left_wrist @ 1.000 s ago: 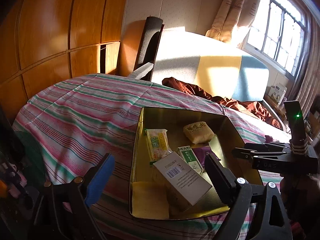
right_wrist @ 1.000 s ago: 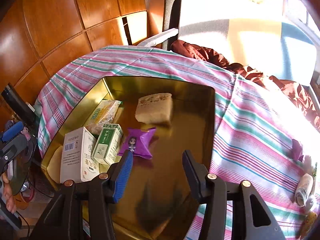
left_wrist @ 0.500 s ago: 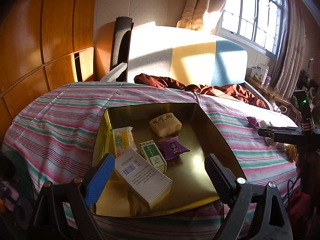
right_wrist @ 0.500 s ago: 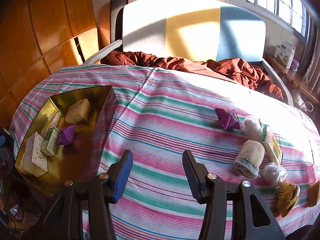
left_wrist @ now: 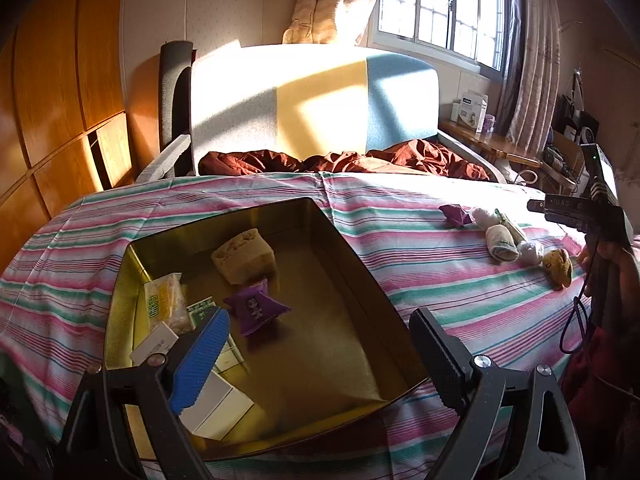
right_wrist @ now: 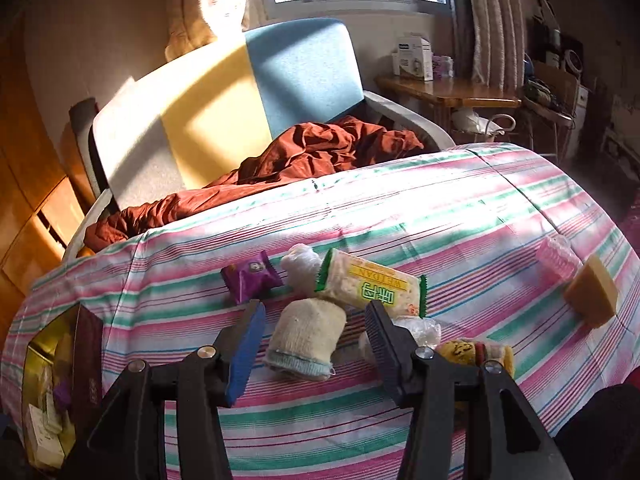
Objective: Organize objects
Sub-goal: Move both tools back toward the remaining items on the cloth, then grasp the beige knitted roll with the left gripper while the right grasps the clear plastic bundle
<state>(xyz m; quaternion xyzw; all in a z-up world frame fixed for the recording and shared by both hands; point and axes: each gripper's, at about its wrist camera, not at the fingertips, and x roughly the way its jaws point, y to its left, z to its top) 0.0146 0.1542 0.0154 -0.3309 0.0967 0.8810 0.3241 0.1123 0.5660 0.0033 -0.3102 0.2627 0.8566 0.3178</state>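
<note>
Two empty tongs: right tongs (right_wrist: pixel 314 346), part open, straddle a soft cream rolled towel (right_wrist: pixel 306 338) on the striped-cloth worktop (right_wrist: pixel 460 216), light and squashy, likely best pinched mid-roll; left tongs (left_wrist: pixel 320 354), wide open, hover over the gold tin box (left_wrist: pixel 320 216).

The tin (left_wrist: pixel 352 268) sat on the tabletop (left_wrist: pixel 200 216) at its left end. Inside lay a sponge block (left_wrist: pixel 244 256) at the back, a wrapped sweet (left_wrist: pixel 256 310) before it, and packets and boxes (left_wrist: pixel 164 304) along the left wall. Well to the right lay a loose cluster: rolled sock (right_wrist: pixel 308 334), snack bar (right_wrist: pixel 372 284), sweet (right_wrist: pixel 250 280). An armchair (left_wrist: pixel 312 96) stood behind
</note>
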